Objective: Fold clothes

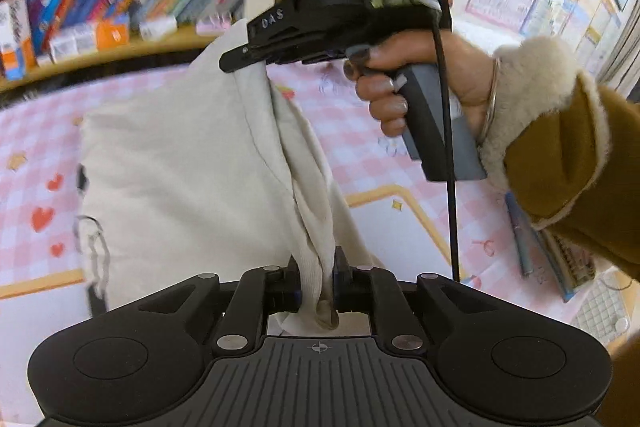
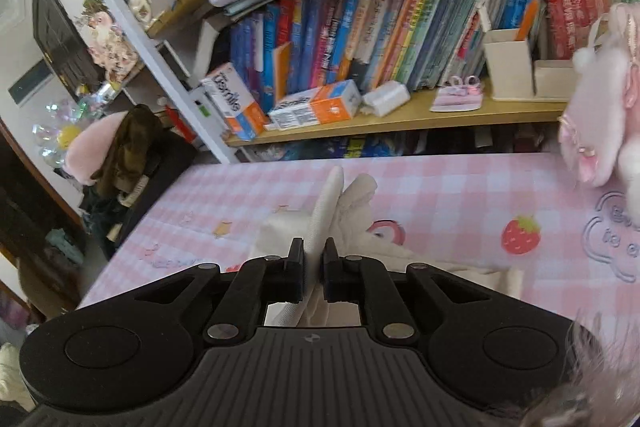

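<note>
A cream garment [image 1: 180, 167] lies partly on the pink checked tablecloth [image 1: 360, 155], its right edge lifted between both grippers. My left gripper [image 1: 317, 263] is shut on a bunched fold of that edge close to the camera. Farther off, my right gripper [image 1: 244, 57] is shut on the garment's far corner, held by a hand [image 1: 420, 75] in a mustard sleeve with fleece cuff. In the right wrist view my right gripper [image 2: 314, 251] pinches a ribbed cream hem [image 2: 330, 203] that sticks up past the fingertips, with more cream cloth [image 2: 360, 235] bunched below.
A bookshelf [image 2: 400, 115] packed with books and small boxes runs along the table's far side. A fluffy pink toy [image 2: 600, 107] hangs at the right. A booklet and pen [image 1: 536, 243] lie on the table at the right. Clutter and a chair stand off the table's left edge.
</note>
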The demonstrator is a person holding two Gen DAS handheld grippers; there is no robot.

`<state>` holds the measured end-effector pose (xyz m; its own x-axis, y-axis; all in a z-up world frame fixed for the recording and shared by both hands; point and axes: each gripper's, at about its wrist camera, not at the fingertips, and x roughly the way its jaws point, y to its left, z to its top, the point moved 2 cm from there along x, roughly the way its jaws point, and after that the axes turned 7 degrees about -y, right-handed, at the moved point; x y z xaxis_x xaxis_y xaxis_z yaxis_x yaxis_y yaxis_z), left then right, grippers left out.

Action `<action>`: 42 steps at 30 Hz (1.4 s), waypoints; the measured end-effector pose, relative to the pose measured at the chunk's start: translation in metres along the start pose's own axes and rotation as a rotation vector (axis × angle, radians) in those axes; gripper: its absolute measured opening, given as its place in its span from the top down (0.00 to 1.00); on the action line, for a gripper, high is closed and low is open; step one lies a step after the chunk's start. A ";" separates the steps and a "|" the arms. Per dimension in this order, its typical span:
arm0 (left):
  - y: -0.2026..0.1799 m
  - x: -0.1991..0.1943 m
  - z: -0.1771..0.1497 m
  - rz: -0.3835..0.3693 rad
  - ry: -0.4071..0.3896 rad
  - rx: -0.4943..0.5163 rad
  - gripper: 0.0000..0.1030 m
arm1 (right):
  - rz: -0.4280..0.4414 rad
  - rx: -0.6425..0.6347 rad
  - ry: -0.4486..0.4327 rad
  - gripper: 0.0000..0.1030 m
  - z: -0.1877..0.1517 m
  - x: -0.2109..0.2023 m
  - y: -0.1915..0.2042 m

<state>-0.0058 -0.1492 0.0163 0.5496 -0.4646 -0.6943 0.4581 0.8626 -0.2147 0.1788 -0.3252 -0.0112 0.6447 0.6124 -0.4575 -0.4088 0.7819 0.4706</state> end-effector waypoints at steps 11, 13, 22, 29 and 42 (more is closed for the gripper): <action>0.001 0.045 -0.012 -0.018 0.088 -0.081 0.78 | -0.181 0.149 0.177 0.89 -0.039 0.037 -0.058; -0.001 0.043 -0.012 -0.013 0.080 -0.090 0.78 | -0.184 0.151 0.174 0.84 -0.039 0.034 -0.059; -0.001 0.039 -0.009 -0.013 0.056 -0.051 0.90 | -0.168 0.115 0.174 0.93 -0.035 0.022 -0.050; -0.017 -0.009 0.015 0.015 -0.053 0.054 0.89 | 0.014 0.042 0.023 0.94 0.002 -0.014 -0.006; 0.025 0.010 -0.032 -0.078 0.098 -0.208 0.51 | -0.241 0.145 0.160 0.70 -0.046 -0.022 -0.053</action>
<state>-0.0114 -0.1254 -0.0180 0.4428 -0.5187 -0.7314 0.3373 0.8521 -0.4001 0.1569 -0.3750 -0.0612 0.5972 0.4308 -0.6766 -0.1530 0.8892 0.4311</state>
